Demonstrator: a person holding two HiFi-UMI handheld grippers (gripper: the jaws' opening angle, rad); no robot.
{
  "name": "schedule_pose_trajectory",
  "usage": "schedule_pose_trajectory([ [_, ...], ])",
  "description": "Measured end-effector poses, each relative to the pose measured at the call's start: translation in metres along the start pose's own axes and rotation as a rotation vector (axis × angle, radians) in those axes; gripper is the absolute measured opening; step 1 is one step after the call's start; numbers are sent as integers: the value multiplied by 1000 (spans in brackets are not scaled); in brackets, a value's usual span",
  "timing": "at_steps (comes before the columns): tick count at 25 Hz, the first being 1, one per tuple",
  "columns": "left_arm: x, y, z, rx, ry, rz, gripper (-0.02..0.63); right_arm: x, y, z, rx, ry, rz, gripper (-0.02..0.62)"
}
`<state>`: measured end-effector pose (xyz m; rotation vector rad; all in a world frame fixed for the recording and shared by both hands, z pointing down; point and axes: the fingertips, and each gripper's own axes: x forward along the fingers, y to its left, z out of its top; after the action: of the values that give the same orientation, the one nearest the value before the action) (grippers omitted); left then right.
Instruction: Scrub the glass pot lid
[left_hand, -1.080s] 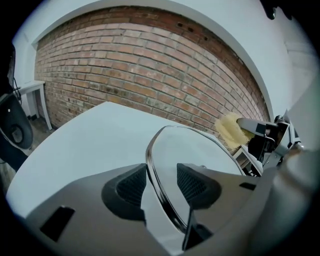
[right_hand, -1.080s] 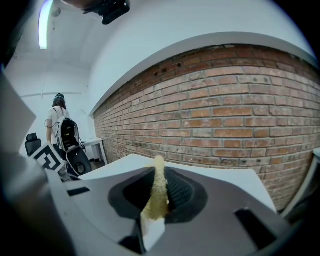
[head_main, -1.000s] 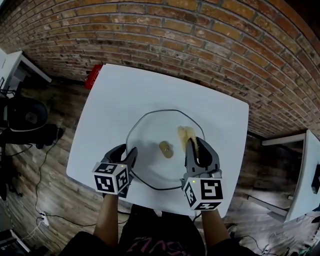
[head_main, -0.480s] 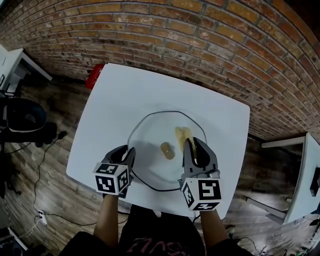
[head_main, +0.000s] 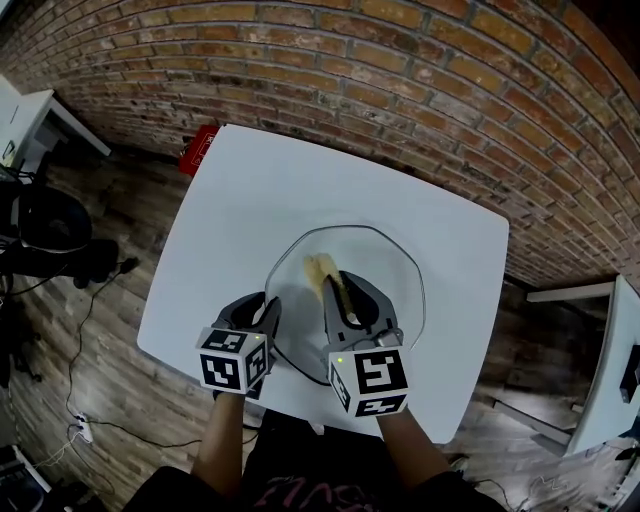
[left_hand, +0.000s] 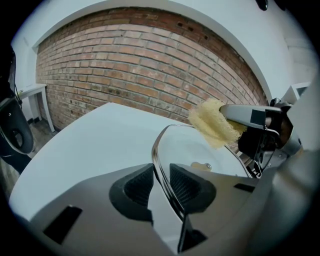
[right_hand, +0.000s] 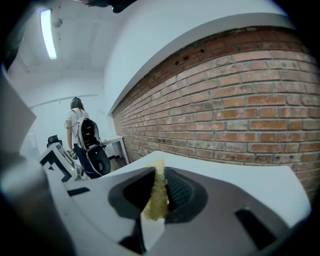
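The round glass pot lid (head_main: 392, 292) lies flat on the white table (head_main: 250, 200). My left gripper (head_main: 268, 312) is at the lid's near-left edge, and its pads are shut on the metal rim (left_hand: 161, 165), which runs up between them. My right gripper (head_main: 341, 287) hovers over the middle of the lid, shut on a yellow sponge (head_main: 320, 268) that sticks out past its tips. The sponge (right_hand: 158, 192) stands edge-on between the right pads. In the left gripper view the sponge (left_hand: 214, 123) hangs above the glass and the lid's knob (left_hand: 202, 166) shows below it. The head view hides the knob.
A brick wall (head_main: 400, 90) runs behind the table. A red object (head_main: 200, 149) lies on the floor off the far-left corner. A black chair (head_main: 45, 232) and a white desk (head_main: 45, 115) stand at the left. A person with a backpack (right_hand: 82, 136) stands far off.
My right gripper has carried the sponge leftward across the lid, from right of the knob to over and past it. The left gripper has stayed at the rim.
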<state>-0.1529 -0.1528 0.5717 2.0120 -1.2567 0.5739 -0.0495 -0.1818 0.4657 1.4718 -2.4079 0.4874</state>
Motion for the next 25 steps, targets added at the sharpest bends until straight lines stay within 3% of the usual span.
schedule_pose_trajectory([
  [7, 0, 1, 0, 13, 6, -5, 104, 33, 25, -16, 22, 58, 62, 57],
  [15, -1, 4, 4, 27, 11, -5, 103, 50, 18, -45, -16, 174, 27, 57],
  [20, 1, 4, 3, 32, 17, 0, 103, 49, -2, -52, -31, 206, -43, 57],
  [25, 0, 4, 3, 35, 17, 15, 103, 28, -49, -53, -47, 235, -175, 58],
])
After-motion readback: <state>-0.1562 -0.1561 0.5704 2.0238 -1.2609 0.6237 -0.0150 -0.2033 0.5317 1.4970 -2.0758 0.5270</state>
